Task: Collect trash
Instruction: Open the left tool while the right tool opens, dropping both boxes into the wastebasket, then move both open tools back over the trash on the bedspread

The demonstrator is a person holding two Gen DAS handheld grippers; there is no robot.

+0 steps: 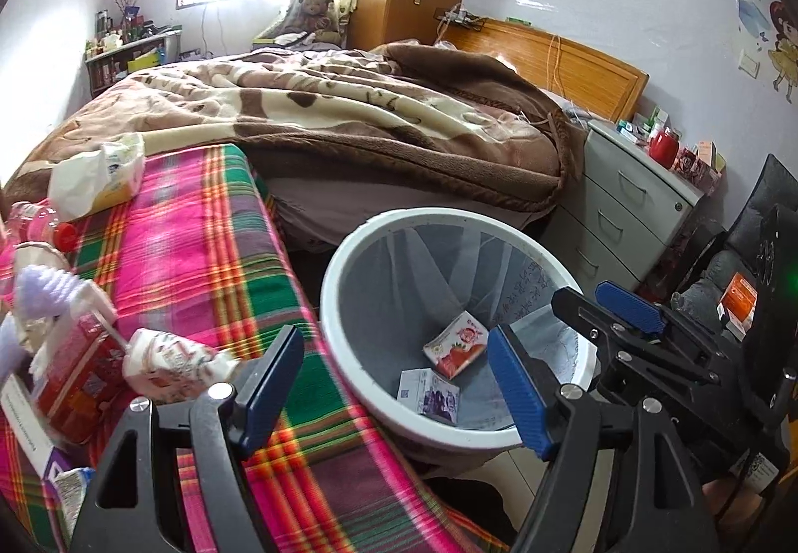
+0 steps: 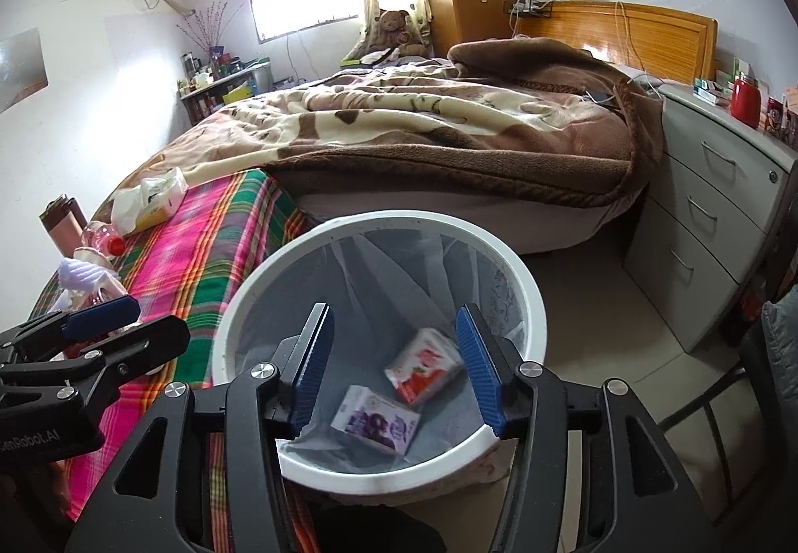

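We see both tongs spread, empty: right tongs over bin holding two cartons; left tongs beside it, crumpled wrapper, perhaps, just left.

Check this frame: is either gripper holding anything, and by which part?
Nothing is held. The left gripper and right gripper are both open and empty, the right over the bin. Two cartons already lie inside.

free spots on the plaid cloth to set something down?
Bare plaid cloth between the tissue pack and the crushed carton, and along the edge beside the bin. Crowded at the left edge: bottle, red carton.
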